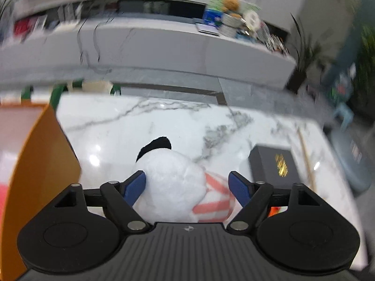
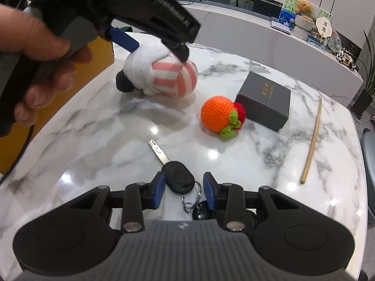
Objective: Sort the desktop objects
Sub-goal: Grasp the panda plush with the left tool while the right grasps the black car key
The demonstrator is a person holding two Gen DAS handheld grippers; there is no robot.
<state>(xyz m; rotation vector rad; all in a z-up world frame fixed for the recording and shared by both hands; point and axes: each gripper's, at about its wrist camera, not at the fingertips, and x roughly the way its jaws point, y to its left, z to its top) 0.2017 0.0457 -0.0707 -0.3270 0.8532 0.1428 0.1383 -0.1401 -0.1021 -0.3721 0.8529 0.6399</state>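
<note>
Your left gripper [image 1: 186, 185] stands open around the plush toy [image 1: 174, 187], its blue pads either side of the white body, which lies on the marble table [image 2: 93, 126] at your 12 o'clock. Your right gripper [image 2: 183, 188] is open too, straddling the car key [image 2: 179, 179], with the crocheted orange [image 2: 219, 114] at 1 o'clock touching the black box [image 2: 264, 100].

White marble table [image 2: 93, 121], long white counter [image 2: 234, 23] behind, potted plant [image 2: 368, 79], possibly grey floor.
</note>
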